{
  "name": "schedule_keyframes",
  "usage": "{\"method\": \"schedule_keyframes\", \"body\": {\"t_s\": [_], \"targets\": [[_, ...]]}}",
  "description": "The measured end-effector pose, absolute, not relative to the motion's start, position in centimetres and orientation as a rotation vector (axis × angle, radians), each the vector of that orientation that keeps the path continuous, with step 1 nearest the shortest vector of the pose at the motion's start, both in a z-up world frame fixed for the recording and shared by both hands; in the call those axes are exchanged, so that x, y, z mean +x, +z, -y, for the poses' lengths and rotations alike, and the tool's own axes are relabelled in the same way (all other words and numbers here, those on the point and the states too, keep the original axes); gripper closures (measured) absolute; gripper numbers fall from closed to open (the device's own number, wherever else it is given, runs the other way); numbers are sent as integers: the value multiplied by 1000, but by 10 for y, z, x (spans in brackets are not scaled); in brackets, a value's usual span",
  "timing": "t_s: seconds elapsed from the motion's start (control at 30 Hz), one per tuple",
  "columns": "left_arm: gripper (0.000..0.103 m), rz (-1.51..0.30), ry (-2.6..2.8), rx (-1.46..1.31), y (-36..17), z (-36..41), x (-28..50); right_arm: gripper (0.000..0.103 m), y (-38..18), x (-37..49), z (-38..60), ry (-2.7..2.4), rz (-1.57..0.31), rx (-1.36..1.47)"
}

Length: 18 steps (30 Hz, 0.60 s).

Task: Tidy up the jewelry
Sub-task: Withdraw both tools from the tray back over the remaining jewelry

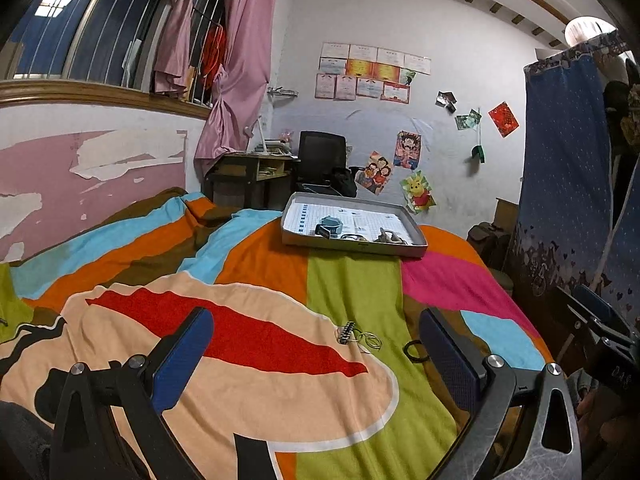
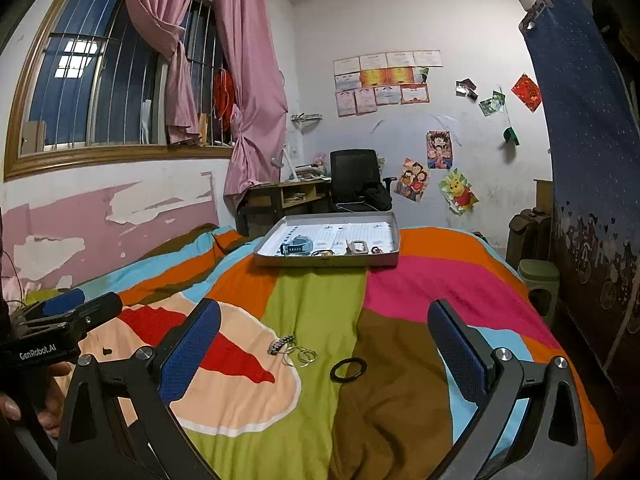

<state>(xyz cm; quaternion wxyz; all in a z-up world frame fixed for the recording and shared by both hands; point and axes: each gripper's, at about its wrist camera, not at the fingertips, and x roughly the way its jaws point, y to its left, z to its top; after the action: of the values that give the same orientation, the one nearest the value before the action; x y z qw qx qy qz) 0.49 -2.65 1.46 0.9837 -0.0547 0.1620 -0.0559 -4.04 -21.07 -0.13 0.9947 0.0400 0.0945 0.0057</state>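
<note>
The tray (image 2: pixel 382 259) at twelve o'clock on the bed (image 2: pixel 460 292) already holds a watch (image 2: pixel 296 247) and small pieces. A hair clip (image 2: pixel 281 345), thin rings (image 2: pixel 304 357) and black ring (image 2: pixel 349 369) remain loose. The left gripper (image 1: pixel 316 354) and right gripper (image 2: pixel 324 354) gape empty.

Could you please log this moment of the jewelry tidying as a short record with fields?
surface: striped blanket on a bed
tray: shallow grey tray at the far end, paper-lined
in tray: blue watch, plus a few small pieces too small to name
loose on blanket: beaded hair clip, thin silver rings, black ring
left gripper: open, holding nothing
right gripper: open, holding nothing
task state: three loose items not yet in the tray
</note>
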Motion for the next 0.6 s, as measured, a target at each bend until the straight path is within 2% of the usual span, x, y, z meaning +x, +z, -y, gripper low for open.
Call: {"method": "schedule_keyframes", "body": {"t_s": [0.3, 0.6], "targets": [[0, -333, -103, -116, 17, 26, 9, 1, -3, -37, 210, 0, -189, 98], [0, -384, -124, -107, 22, 30, 51, 1, 1, -9, 217, -1, -190, 92]]}}
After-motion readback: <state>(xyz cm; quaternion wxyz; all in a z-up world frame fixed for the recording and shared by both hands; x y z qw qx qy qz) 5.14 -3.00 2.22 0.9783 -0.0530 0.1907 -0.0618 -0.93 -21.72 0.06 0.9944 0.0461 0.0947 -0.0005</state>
